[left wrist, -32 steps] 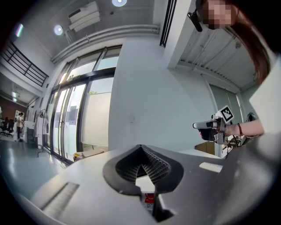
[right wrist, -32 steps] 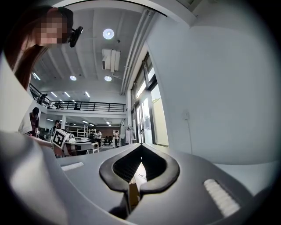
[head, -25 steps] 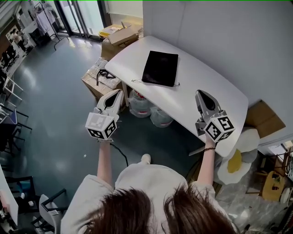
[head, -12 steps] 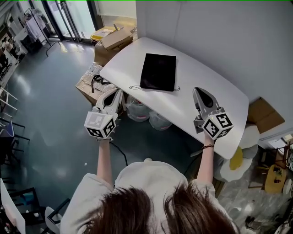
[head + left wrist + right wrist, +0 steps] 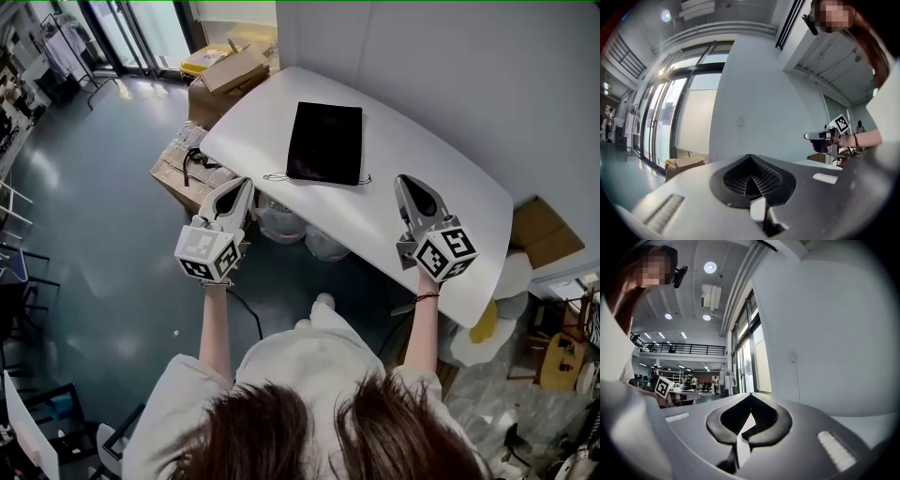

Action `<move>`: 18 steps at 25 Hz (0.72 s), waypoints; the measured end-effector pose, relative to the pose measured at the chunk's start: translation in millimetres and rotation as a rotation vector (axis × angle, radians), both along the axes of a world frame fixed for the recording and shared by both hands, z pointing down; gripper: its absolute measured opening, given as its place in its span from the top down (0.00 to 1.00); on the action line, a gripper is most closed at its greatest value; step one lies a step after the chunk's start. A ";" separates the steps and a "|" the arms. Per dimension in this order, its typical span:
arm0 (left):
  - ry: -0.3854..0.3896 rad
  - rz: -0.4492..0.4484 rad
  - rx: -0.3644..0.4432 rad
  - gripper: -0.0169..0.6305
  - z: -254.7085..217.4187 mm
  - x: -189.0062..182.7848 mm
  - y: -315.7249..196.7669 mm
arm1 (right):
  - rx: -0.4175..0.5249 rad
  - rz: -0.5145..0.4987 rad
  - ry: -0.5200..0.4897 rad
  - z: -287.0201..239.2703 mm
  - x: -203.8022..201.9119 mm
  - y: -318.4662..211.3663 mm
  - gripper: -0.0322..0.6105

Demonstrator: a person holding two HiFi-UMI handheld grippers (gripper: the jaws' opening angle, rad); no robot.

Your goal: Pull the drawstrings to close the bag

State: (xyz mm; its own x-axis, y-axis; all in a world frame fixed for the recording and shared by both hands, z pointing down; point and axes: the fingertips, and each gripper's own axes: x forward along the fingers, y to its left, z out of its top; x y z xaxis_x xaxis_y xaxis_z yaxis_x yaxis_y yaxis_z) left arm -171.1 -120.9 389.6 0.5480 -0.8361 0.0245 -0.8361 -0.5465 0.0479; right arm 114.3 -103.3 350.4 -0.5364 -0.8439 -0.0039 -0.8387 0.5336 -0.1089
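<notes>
The left gripper (image 5: 240, 186) hovers off the near-left edge of the table, over the floor. Its jaws are clenched together with nothing between them, so it seems to be held at the ready, pointed toward the bag and not yet working on it. The white table (image 5: 441, 173) carries the black bag (image 5: 325, 141), which lies flat toward the left of the top, well apart from both grippers. Its mouth is turned toward the person, and the drawstrings (image 5: 277, 176) trail out along the near edge, with a thin loop at each corner. That layout looks meant to give each gripper its own cord to pull outward. The mouth does not look gathered, so the task appears barely begun. The right gripper (image 5: 409, 184) hangs above the near-right part of the table, jaws likewise pressed together and empty, aimed forward. Both would need to open before taking a cord.
</notes>
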 end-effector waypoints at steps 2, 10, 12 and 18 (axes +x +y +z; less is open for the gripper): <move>-0.006 0.001 -0.006 0.99 3.5 1.3 -6.0 | -0.005 -0.009 0.005 2.3 -1.5 -8.9 0.93; -0.008 -0.028 -0.006 0.99 9.2 9.6 -46.2 | 0.001 -0.044 0.006 2.0 7.1 -59.7 0.93; -0.008 -0.033 -0.001 0.99 5.6 11.8 -55.9 | 0.009 -0.054 0.004 -2.7 7.5 -72.5 0.93; -0.023 -0.033 -0.009 0.99 6.7 17.0 -80.8 | 0.005 -0.090 0.015 -2.9 7.9 -105.1 0.93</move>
State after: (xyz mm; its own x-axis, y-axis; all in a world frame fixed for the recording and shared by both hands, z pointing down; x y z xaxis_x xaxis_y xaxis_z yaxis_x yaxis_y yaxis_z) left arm -154.1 -201.7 396.3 0.5192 -0.8535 0.0447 -0.8547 -0.5181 0.0332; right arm 122.2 -208.4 347.6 -0.6098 -0.7925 0.0005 -0.7891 0.6071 -0.0932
